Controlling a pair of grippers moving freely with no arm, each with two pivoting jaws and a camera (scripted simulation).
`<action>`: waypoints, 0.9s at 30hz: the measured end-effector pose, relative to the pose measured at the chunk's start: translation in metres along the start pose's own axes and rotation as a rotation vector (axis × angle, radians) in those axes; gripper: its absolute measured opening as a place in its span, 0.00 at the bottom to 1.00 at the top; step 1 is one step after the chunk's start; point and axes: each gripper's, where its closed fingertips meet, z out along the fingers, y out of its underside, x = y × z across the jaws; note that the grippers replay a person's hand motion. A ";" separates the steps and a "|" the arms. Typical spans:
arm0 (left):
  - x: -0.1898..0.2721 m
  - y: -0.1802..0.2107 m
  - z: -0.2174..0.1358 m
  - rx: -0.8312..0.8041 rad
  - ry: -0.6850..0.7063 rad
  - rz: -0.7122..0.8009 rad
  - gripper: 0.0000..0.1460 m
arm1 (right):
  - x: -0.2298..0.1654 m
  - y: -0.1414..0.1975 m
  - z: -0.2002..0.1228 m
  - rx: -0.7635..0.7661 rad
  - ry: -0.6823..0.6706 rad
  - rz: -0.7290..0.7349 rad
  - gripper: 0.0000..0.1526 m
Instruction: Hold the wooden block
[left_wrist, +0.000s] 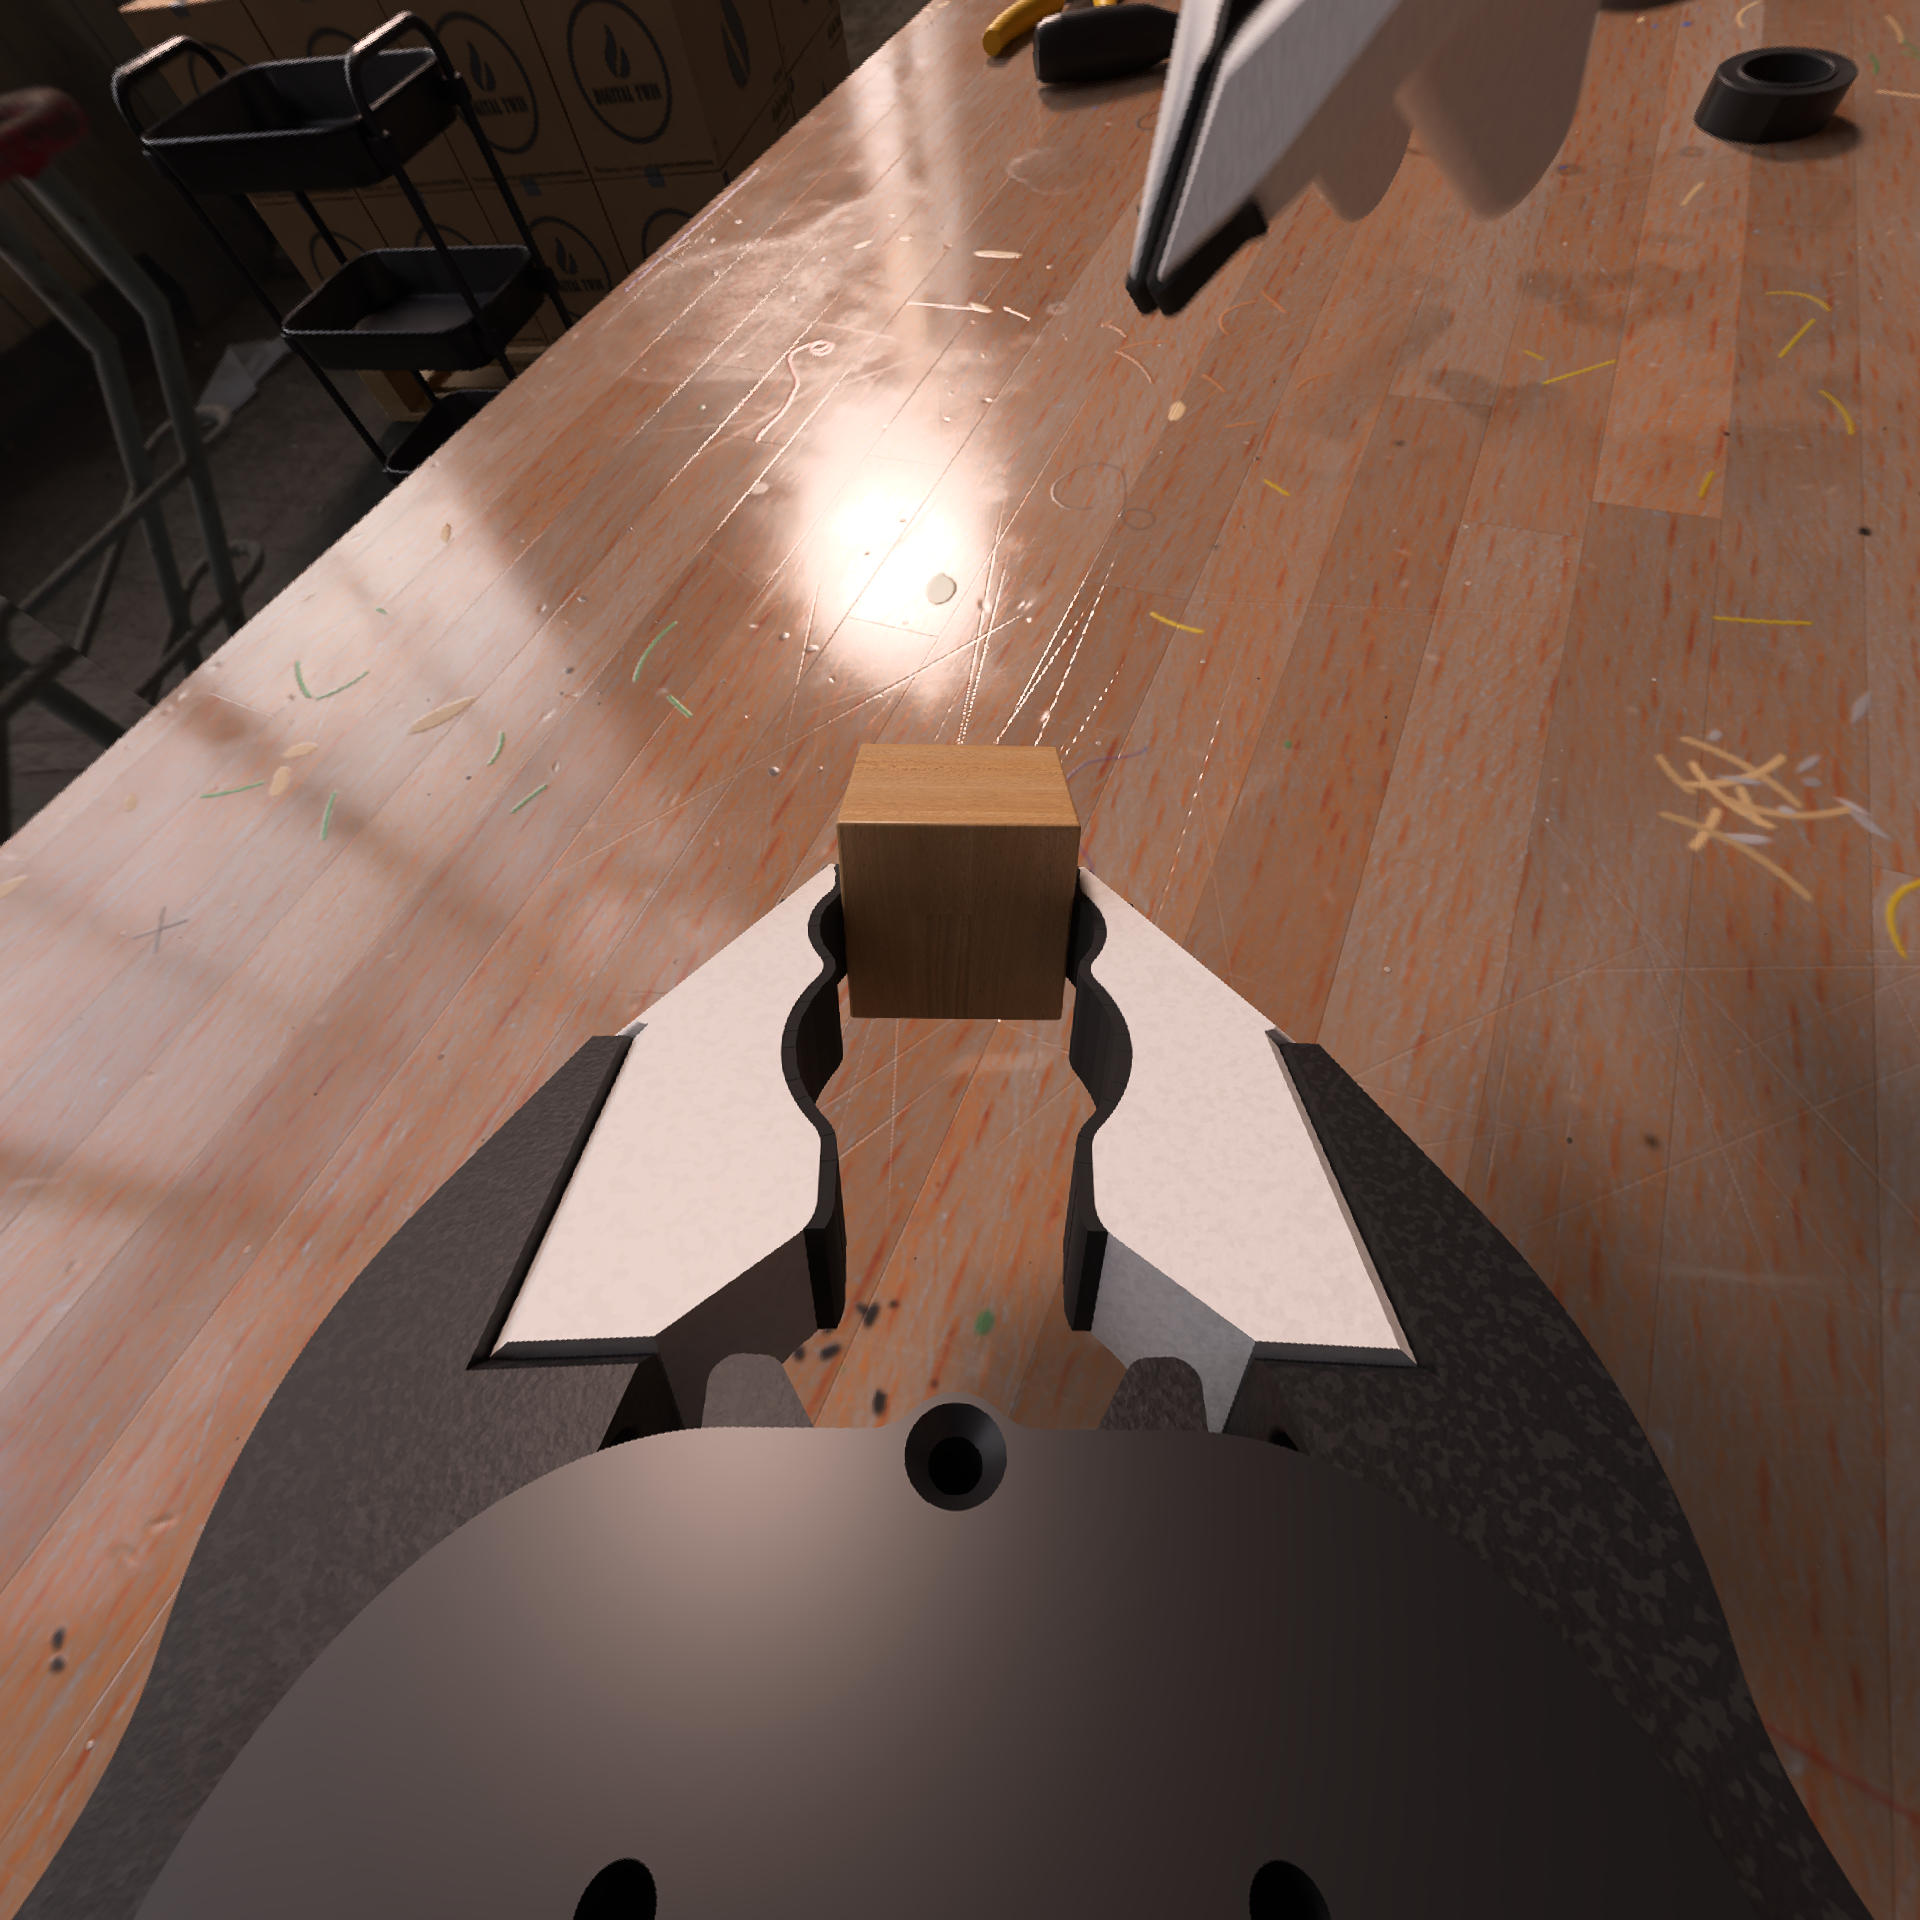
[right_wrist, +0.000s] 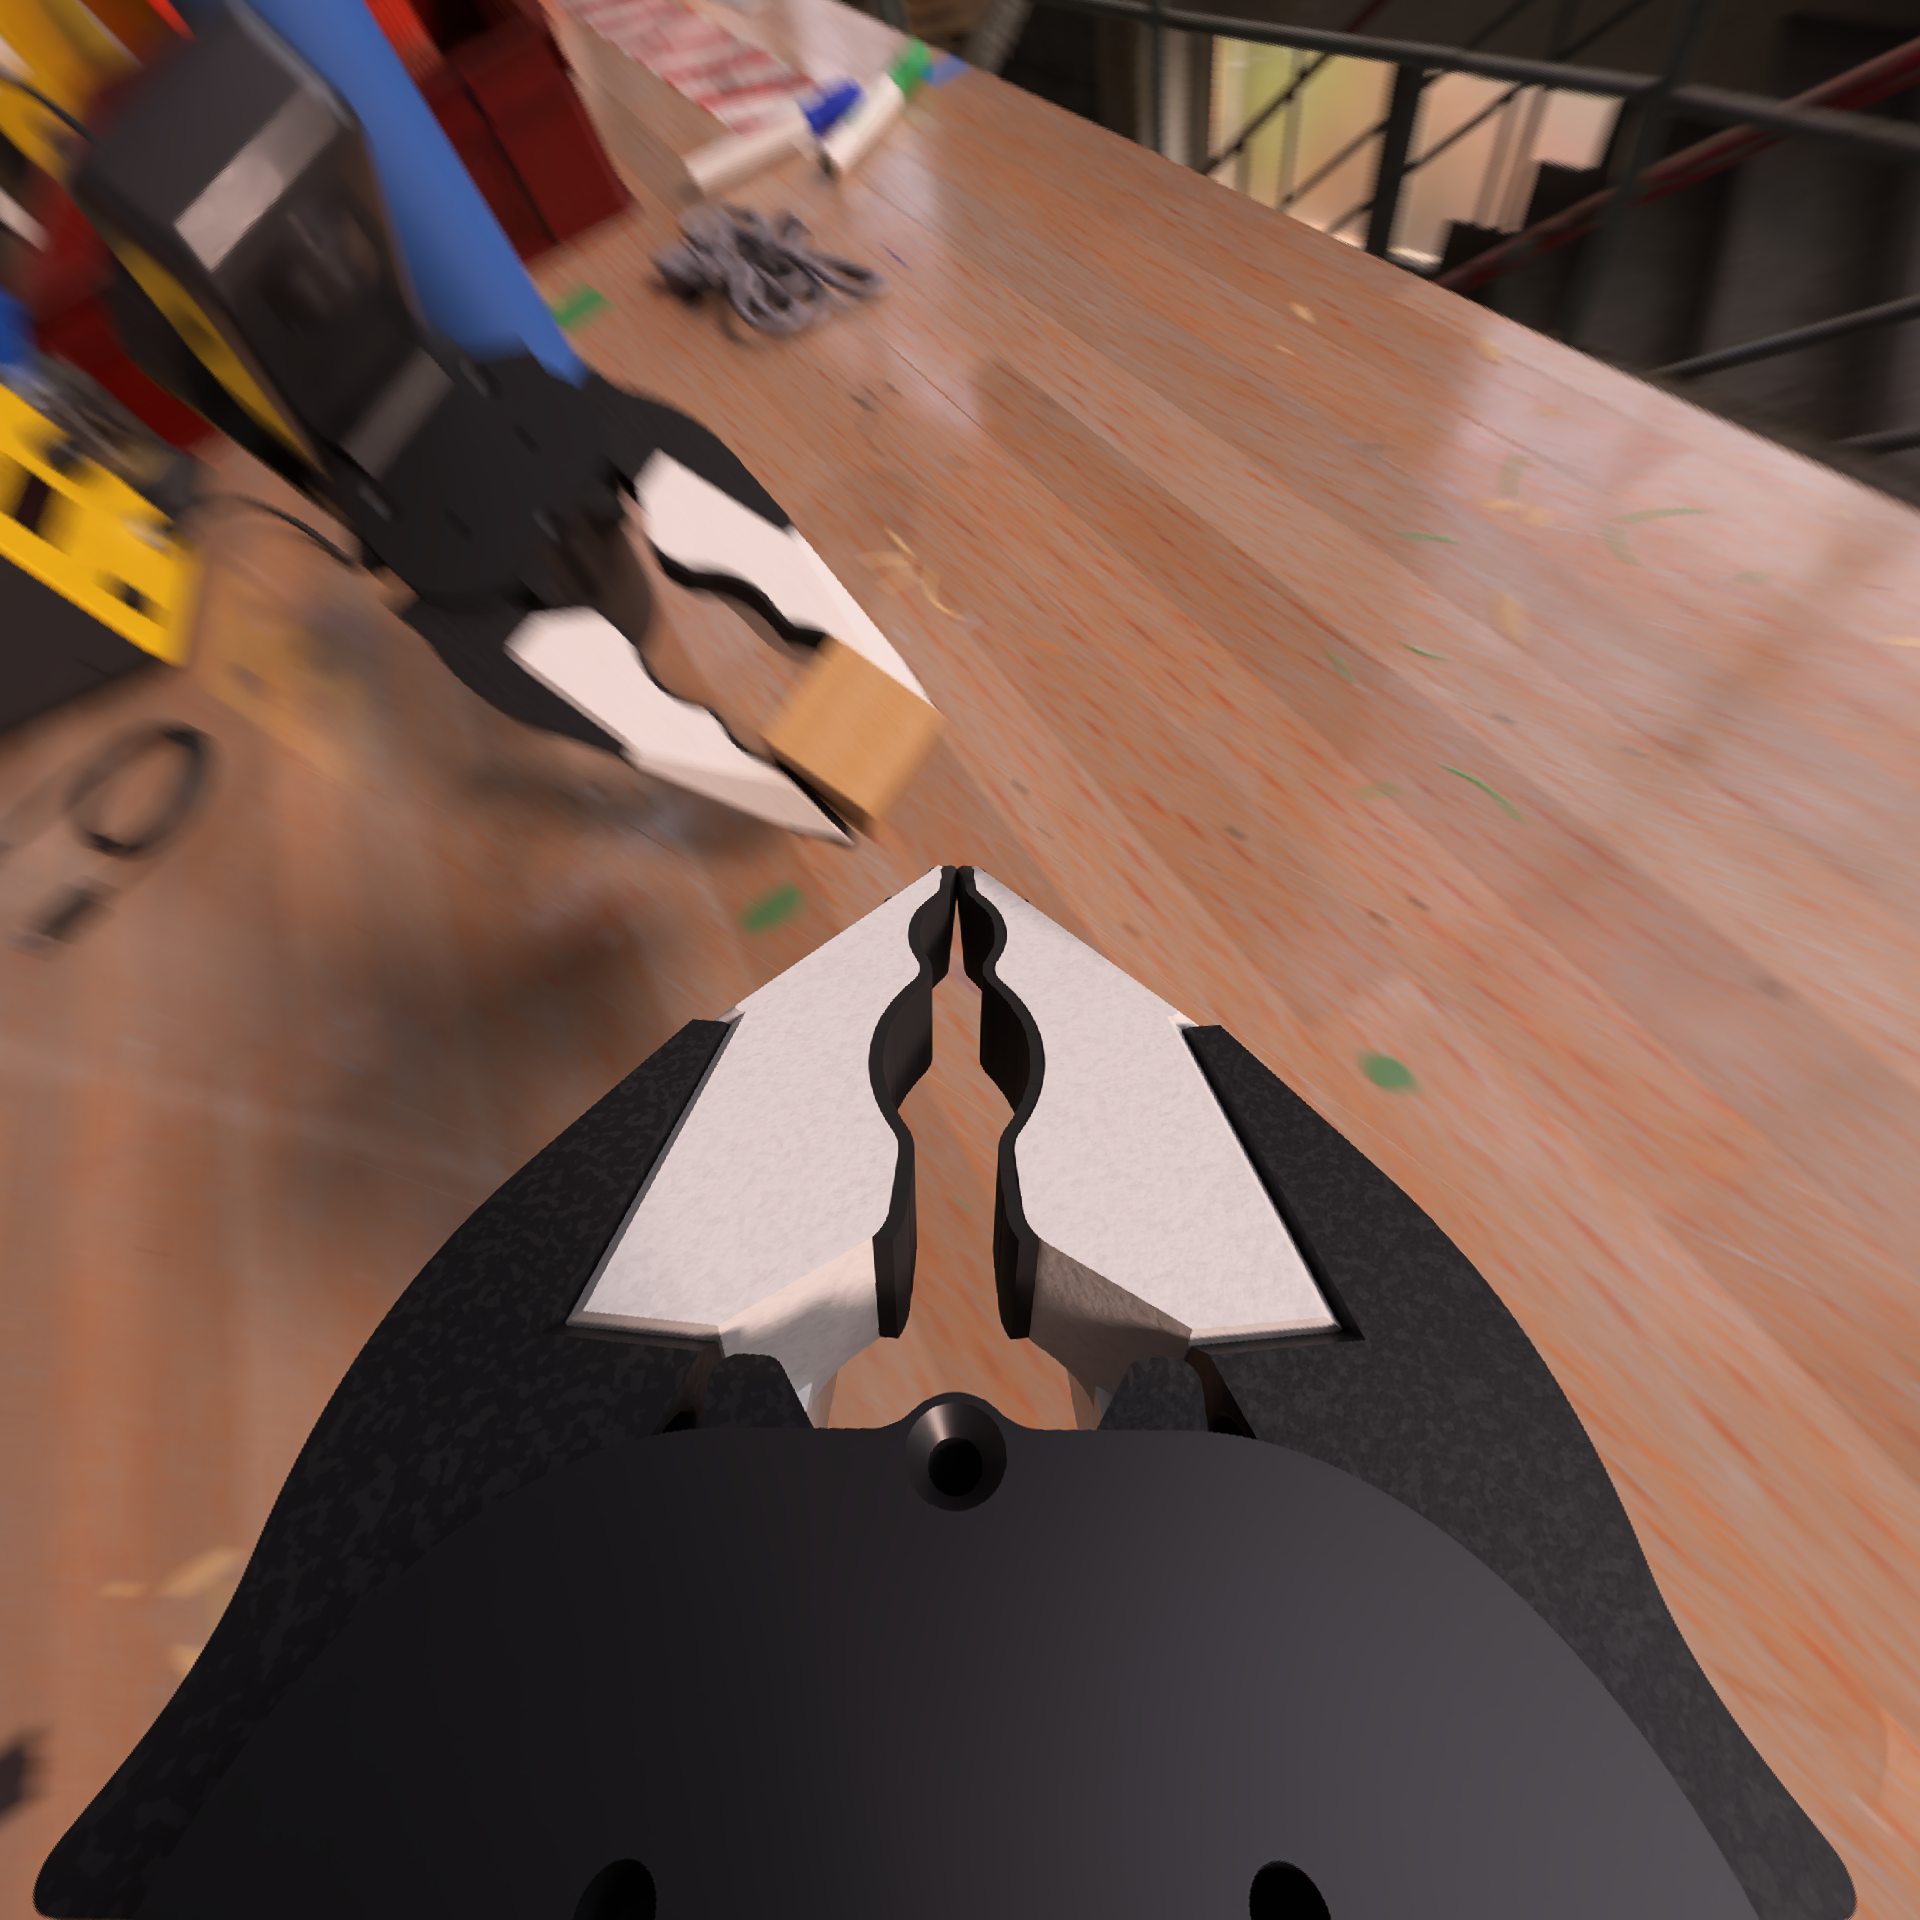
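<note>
The wooden block (left_wrist: 956, 821), a small light-brown cube, sits between the fingertips of my left gripper (left_wrist: 958, 914). The gripper is shut on the block's two sides and appears to hold it just above the wooden tabletop (left_wrist: 1351, 1039). My right gripper (right_wrist: 954, 873) is shut and empty, its tips pressed together. It hovers above the table a short way from the block (right_wrist: 847, 727). In the left wrist view it shows at the top (left_wrist: 1153, 291), tilted down. The right wrist view, which is blurred, shows the left gripper (right_wrist: 878, 764) clamping the block.
A black ring-shaped part (left_wrist: 1777, 94) and yellow-handled tools (left_wrist: 1060, 36) lie at the table's far end. A black cart (left_wrist: 395, 301) and cardboard boxes stand beyond the left edge. A grey pile (right_wrist: 758, 270), markers (right_wrist: 831, 114) and a yellow-black box (right_wrist: 83, 540) show in the right wrist view.
</note>
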 end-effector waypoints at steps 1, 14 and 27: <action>0.000 -0.001 0.000 0.002 -0.006 0.004 0.28 | -0.011 -0.013 0.005 0.016 -0.054 0.046 0.00; -0.009 -0.002 -0.007 0.008 -0.027 -0.034 0.28 | 0.072 0.086 0.002 -0.218 0.064 0.171 0.20; -0.016 0.000 -0.009 0.024 0.002 -0.156 0.28 | 0.089 0.111 0.005 -0.376 0.249 -0.101 0.21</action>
